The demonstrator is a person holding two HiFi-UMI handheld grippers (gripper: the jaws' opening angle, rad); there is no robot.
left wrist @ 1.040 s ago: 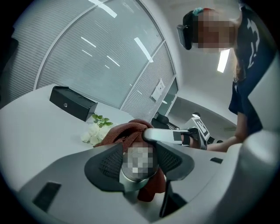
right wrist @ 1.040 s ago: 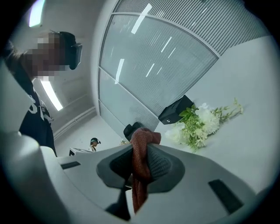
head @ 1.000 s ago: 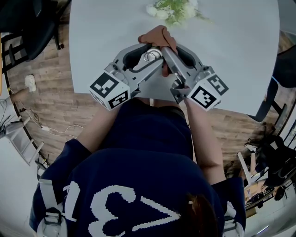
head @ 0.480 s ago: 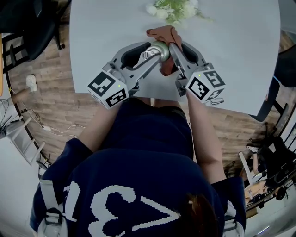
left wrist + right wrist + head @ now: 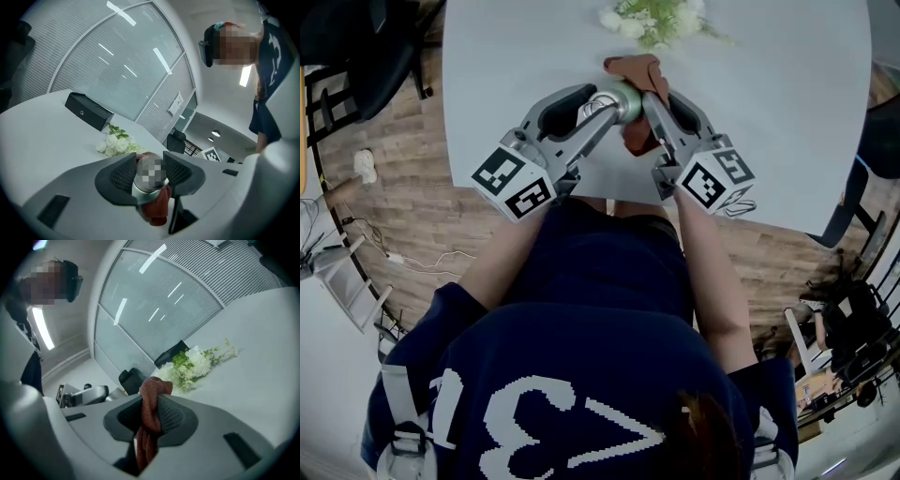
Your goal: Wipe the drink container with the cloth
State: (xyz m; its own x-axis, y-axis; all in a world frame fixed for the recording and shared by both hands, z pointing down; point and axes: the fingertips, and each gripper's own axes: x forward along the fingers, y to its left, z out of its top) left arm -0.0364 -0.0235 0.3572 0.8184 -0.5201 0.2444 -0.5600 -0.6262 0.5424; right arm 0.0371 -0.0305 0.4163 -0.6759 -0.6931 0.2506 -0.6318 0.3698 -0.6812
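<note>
The drink container [image 5: 622, 97] stands between the jaws of the left gripper [image 5: 149, 169], whose ribbed pads press on its two sides, over the near half of the tabletop [image 5: 769, 122]. I cannot tell whether its base rests on the surface. The right gripper [image 5: 151, 420] has its jaws closed on the cloth [image 5: 637, 67], a rust-red bunch pinched in the middle, with a knot above the pads and a tail hanging below.

To wipe well, the left grip should probably stay firm and steady. The right gripper can then drag the loose knot of cloth around the metal wall. The fabric should meet the container, not the hard jaw tips. The cloth should also stay clear of the flowers [image 5: 652, 19] just beyond.

The head view shows both grippers converging, with the cloth lying against the container's far and right side. The left gripper view alone shows the pads seated on the container and cloth bunched beneath it, plus a black box [image 5: 89, 110] farther along the tabletop. The right gripper view alone shows how the cloth is held, but the container itself is not visible there.
</note>
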